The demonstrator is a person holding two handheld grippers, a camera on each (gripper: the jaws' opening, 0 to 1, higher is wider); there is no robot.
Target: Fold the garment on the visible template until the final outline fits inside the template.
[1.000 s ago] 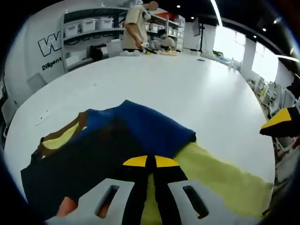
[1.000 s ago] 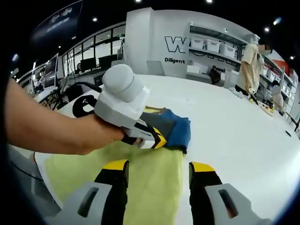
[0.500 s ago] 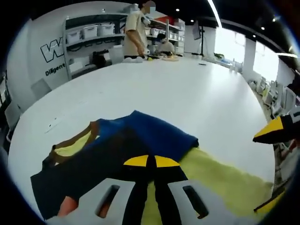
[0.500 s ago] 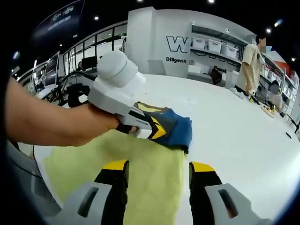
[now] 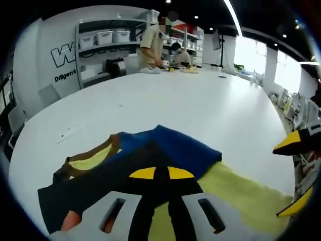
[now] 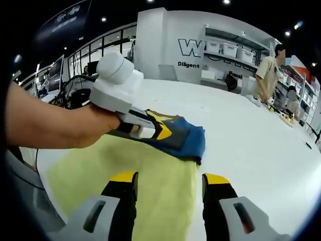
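A dark blue garment [image 5: 165, 150] with a brown collar [image 5: 90, 158] lies partly folded on a yellow-green template [image 5: 241, 191] on the white table. My left gripper [image 5: 161, 173] has its jaws pressed together on a dark fold of the garment. In the right gripper view a hand holds the left gripper [image 6: 159, 132] over the garment [image 6: 189, 138], at the far end of the template [image 6: 155, 186]. My right gripper [image 6: 170, 182] stands open above the template's near part, nothing between its fingers. Its yellow tips [image 5: 300, 142] enter the left gripper view at the right edge.
The big white table [image 5: 200, 100] stretches far beyond the garment. Two people stand at its far end [image 5: 155, 42] by shelves with white bins [image 5: 103, 37]. A person's bare forearm [image 6: 45, 125] crosses the left of the right gripper view.
The left gripper has drawn back to the left and tilted flatter, keeping its hold on the garment's dark fold, which now lies more stretched out. The right gripper has stayed put.
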